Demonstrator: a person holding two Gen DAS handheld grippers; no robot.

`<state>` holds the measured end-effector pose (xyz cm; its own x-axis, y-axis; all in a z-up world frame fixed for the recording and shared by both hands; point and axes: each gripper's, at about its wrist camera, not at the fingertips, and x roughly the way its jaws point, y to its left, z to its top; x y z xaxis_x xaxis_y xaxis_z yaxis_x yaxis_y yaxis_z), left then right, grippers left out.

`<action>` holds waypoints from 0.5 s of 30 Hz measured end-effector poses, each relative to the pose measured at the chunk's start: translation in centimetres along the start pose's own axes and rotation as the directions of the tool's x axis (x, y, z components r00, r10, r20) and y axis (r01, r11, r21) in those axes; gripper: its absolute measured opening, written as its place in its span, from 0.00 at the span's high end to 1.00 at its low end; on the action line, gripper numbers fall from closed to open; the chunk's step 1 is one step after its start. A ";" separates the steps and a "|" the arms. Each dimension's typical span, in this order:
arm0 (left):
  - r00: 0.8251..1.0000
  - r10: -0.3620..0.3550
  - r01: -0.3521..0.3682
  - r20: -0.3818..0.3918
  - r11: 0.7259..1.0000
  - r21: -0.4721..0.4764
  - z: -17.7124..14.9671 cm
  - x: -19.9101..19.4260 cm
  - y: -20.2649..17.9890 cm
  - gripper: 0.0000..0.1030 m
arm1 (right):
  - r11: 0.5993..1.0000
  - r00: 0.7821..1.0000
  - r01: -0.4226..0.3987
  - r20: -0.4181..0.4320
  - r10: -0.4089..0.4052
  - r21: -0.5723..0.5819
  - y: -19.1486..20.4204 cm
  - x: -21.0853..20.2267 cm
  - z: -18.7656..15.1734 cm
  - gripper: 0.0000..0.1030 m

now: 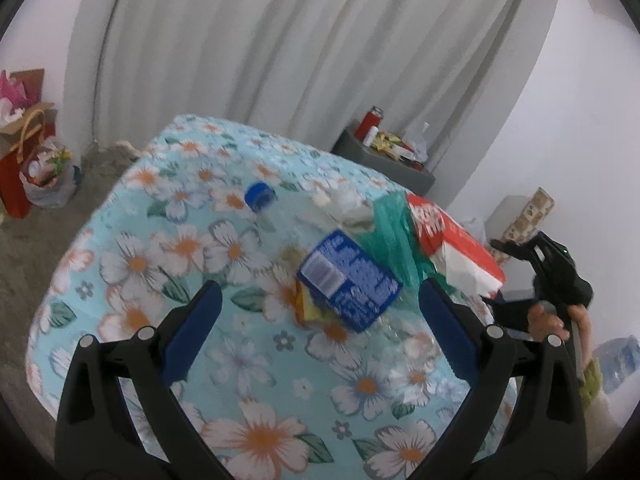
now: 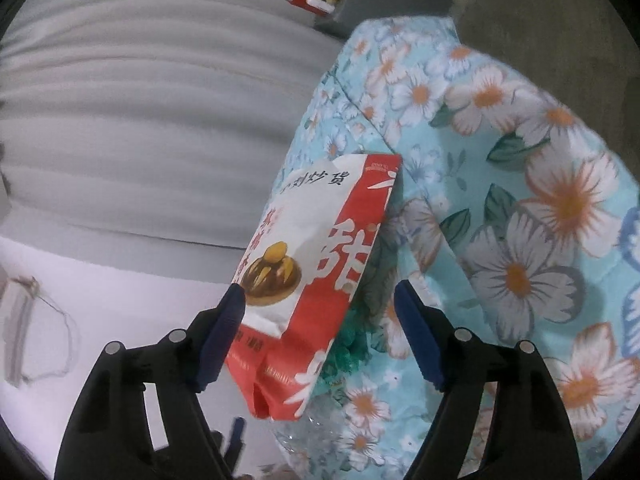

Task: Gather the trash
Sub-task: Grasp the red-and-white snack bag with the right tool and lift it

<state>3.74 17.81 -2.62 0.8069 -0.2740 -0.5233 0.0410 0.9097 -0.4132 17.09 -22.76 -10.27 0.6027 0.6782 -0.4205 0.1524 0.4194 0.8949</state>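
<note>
A clear plastic bottle with a blue label [image 1: 349,280] and blue cap [image 1: 259,195] lies on the floral tablecloth [image 1: 168,248]. Beside it lie a green plastic bag [image 1: 394,232], crumpled white paper [image 1: 348,204] and a red-and-white snack bag [image 1: 456,248]. My left gripper [image 1: 320,312] is open, its jaws either side of the bottle's lower end, just above the table. My right gripper [image 2: 320,320] is open around the snack bag [image 2: 312,272], which hangs over the table edge. The right gripper also shows in the left wrist view [image 1: 536,276].
A grey side table [image 1: 384,156] with a red can and clutter stands by the curtain. Gift bags [image 1: 28,152] sit on the floor at left. A patterned box [image 1: 532,216] stands by the right wall. The green bag [image 2: 356,344] lies under the snack bag.
</note>
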 end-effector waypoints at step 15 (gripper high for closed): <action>0.973 -0.212 0.228 -0.089 0.944 0.238 -3.9 1.6 -7.7 0.11 | 0.988 0.994 -0.108 -0.021 0.111 0.114 -2.4 0.7 0.7 0.41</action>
<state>2.38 9.19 -3.21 0.7242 -0.4876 -0.4876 0.3627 0.8707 -0.3320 17.75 -23.73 -12.65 0.5997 0.7329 -0.3212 0.1743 0.2721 0.9463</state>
